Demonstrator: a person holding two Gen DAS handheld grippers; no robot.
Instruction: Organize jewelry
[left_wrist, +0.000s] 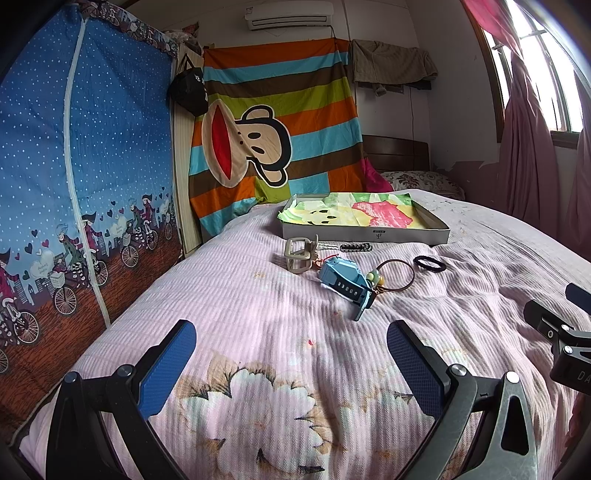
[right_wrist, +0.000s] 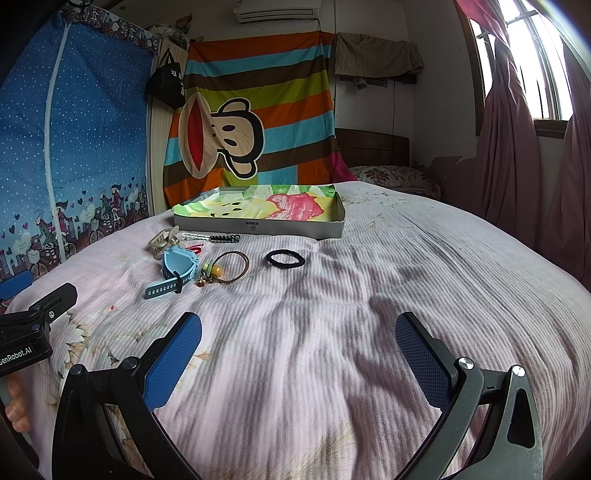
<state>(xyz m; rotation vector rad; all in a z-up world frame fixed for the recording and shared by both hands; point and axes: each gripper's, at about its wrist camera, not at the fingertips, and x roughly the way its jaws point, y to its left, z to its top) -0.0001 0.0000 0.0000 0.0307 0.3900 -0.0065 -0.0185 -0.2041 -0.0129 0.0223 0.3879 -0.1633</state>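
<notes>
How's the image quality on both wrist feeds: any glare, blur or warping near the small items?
Left wrist: window blown out at right, bed edges bowed by fisheye, blue watch sharp. Right wrist: same window glare, soft shadows across the bedspread, black hair tie clear, corners vignetted.

I'm holding the left hand-held gripper (left_wrist: 291, 341) wide apart and empty over the bed (left_wrist: 258, 325); ahead, a blue watch (left_wrist: 341, 282), hair ties and a claw clip (left_wrist: 300, 253) are lying before a shallow box (left_wrist: 364, 234).
</notes>
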